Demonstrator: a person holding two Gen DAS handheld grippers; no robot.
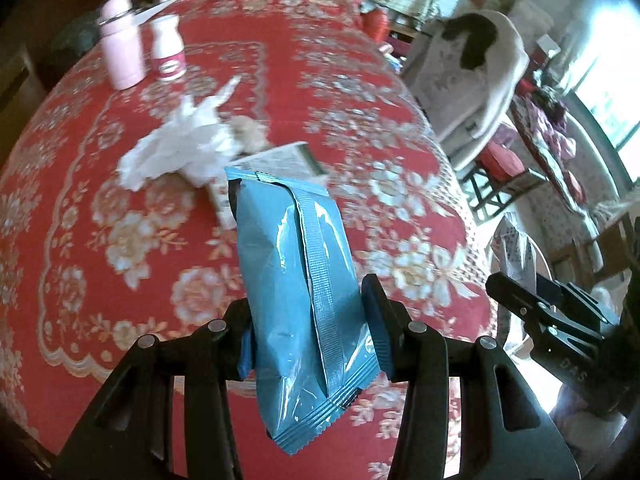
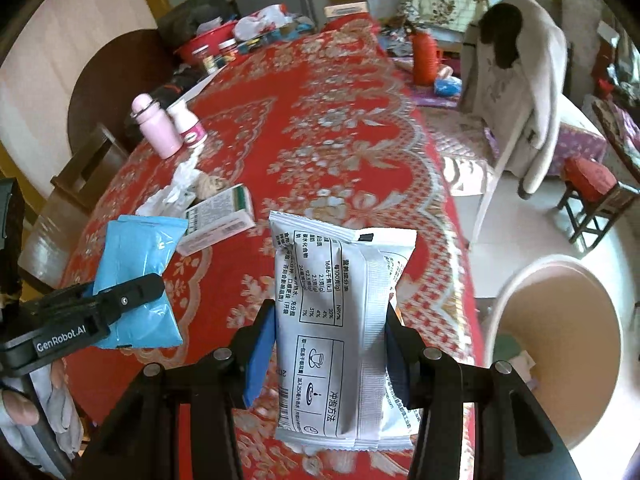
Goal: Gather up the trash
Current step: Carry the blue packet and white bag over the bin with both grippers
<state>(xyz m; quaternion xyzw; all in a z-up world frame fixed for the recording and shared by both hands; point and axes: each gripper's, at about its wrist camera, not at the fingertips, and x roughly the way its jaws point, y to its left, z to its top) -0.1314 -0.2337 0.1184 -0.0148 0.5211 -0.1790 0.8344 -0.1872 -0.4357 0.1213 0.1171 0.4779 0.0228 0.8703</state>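
My left gripper [image 1: 312, 336] is shut on a blue foil packet [image 1: 296, 292], held upright above the red floral tablecloth [image 1: 100, 240]. My right gripper [image 2: 328, 344] is shut on a white printed sachet [image 2: 332, 320], also lifted off the table. In the right wrist view the left gripper [image 2: 100, 304] shows at the left with the blue packet [image 2: 140, 256]. In the left wrist view the right gripper's fingers [image 1: 532, 304] appear at the right edge with the white sachet [image 1: 516, 248]. Crumpled white tissue [image 1: 180, 148] and a small green-and-white box [image 2: 220, 220] lie on the cloth.
A pink bottle [image 2: 156, 128] and a white bottle [image 2: 188, 124] stand at the table's far left. A beige round bin [image 2: 560, 344] sits on the floor right of the table. A chair draped with a pale coat [image 2: 516, 92] stands beyond it. Clutter fills the table's far end.
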